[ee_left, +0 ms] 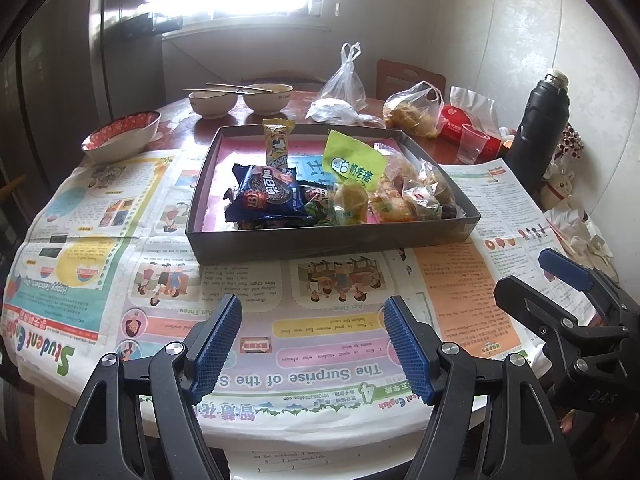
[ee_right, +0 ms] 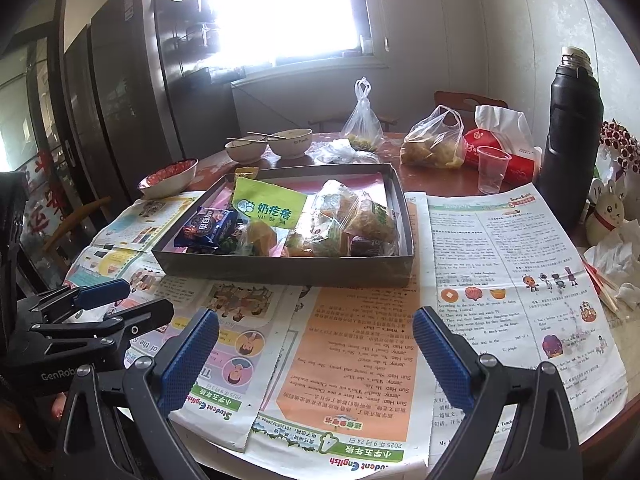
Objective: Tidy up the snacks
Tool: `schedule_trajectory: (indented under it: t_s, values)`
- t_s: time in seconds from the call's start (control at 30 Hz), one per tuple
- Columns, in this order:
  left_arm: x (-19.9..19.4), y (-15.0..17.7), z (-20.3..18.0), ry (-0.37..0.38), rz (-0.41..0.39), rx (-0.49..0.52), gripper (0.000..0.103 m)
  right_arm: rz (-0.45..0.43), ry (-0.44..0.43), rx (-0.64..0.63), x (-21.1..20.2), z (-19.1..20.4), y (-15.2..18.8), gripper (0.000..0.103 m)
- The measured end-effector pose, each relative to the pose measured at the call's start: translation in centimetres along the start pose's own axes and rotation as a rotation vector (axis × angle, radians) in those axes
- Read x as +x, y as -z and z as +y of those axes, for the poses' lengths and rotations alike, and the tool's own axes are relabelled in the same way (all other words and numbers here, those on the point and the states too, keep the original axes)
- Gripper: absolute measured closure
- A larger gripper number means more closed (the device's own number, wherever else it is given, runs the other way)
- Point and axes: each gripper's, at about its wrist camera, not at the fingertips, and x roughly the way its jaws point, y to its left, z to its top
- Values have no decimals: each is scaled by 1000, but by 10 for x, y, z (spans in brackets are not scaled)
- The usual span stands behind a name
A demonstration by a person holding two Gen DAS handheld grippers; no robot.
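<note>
The snacks all lie inside the shallow dark box (ee_left: pixel 332 240), heaped toward its near and right side: a blue cookie packet (ee_left: pixel 266 196) at the near left, a lime-green pouch (ee_left: pixel 354 164) propped up at the middle, a yellow wrapped bar (ee_left: pixel 278 142) leaning behind them, and clear bags of pastries (ee_left: pixel 420 192) against the right wall, while the far left of the box floor shows bare pink. No snack lies out on the newspaper (ee_left: pixel 340 292) that covers the surface. That fits either a box just filled or a jumble yet to be sorted, so I judge only this: any tidying goes best one packet at a time, gripping a flat sealed edge rather than the crinkly clear bags, which would likely slip or drag their neighbours. The left tongs (ee_left: pixel 312 344) hang open and empty over the newspaper short of the box; the right tongs (ee_right: pixel 316 354) do the same, jaws wide apart. The left wrist view shows the yellow bar whole, which the green pouch nearly hides in the right wrist view; the right wrist view shows more of the clear bags and the box's right wall, and each view catches the other tongs at its edge.
</note>
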Motion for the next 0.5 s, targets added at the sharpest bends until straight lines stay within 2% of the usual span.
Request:
schedule_trajectory:
  t_s: [0.5]
  values:
    - [2,-1,0,-25,0,8,28,7,5,7,2,0,1,5]
